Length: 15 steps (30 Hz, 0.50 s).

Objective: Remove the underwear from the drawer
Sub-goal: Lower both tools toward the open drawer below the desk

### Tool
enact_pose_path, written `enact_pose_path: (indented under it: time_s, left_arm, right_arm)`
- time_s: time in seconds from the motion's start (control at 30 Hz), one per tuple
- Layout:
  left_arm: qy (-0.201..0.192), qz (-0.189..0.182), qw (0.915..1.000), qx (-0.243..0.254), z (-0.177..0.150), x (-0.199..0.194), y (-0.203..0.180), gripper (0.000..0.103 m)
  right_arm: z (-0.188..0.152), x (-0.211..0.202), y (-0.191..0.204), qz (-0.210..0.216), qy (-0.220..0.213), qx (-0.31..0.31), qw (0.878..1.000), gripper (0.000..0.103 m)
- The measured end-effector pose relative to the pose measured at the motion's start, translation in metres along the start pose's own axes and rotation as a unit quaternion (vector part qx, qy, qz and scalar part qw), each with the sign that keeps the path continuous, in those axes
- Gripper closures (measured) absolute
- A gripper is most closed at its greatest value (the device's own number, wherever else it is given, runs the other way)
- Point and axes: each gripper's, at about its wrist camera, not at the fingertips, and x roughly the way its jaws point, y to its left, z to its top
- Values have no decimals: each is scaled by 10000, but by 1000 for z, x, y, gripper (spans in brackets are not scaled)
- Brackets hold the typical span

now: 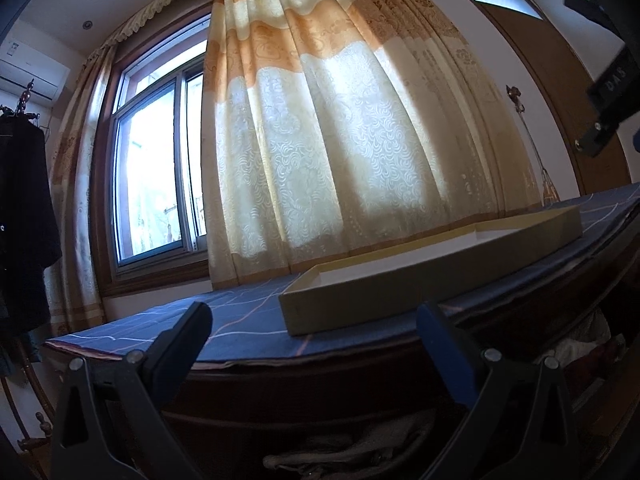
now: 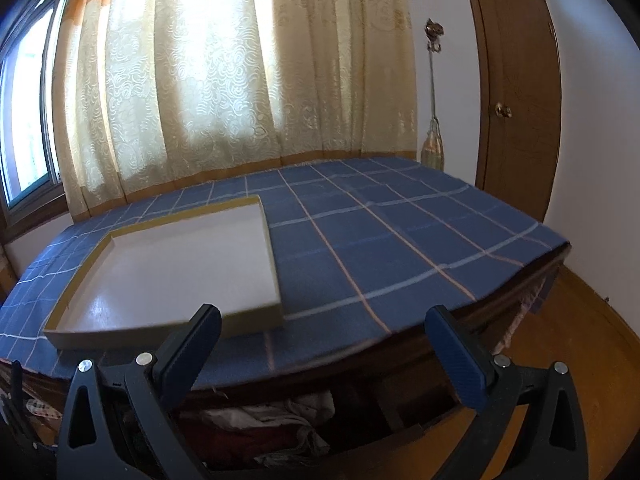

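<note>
Both grippers hang in front of the table with nothing between their fingers. The left gripper (image 1: 314, 336) has its jaws spread wide, its fingertips level with the table's front edge and touching nothing. The right gripper (image 2: 324, 336) is just as wide open, held a little higher, so it looks down over the blue checked cloth (image 2: 400, 240) that covers the table (image 2: 520, 300).

On that cloth sits a shallow cardboard box lid (image 2: 172, 264), open side up and empty, toward the left of the table and just beyond the right gripper's left finger.

Below the table edge the drawer (image 2: 400, 430) stands pulled open. Inside it lies a heap of crumpled clothes (image 2: 280, 416), white and dark red, low between the right gripper's fingers and close beneath them. I cannot pick out which piece is underwear. From the left gripper's side, greyish fabric (image 1: 360, 444) shows low in the shadow under the table, also between its fingers.
</note>
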Motion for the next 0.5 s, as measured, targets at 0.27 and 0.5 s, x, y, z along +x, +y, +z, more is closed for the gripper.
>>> enact_pose_path:
  time_s: [0.27, 0.5]
  left_arm:
    - [77, 2, 9999, 75, 2, -25, 2, 0]
    - [190, -27, 9998, 111, 4, -48, 5, 0]
  right_arm:
    - [-24, -10, -21, 64, 190, 12, 9998, 1]
    - [-42, -18, -27, 158, 344, -39, 9993, 1]
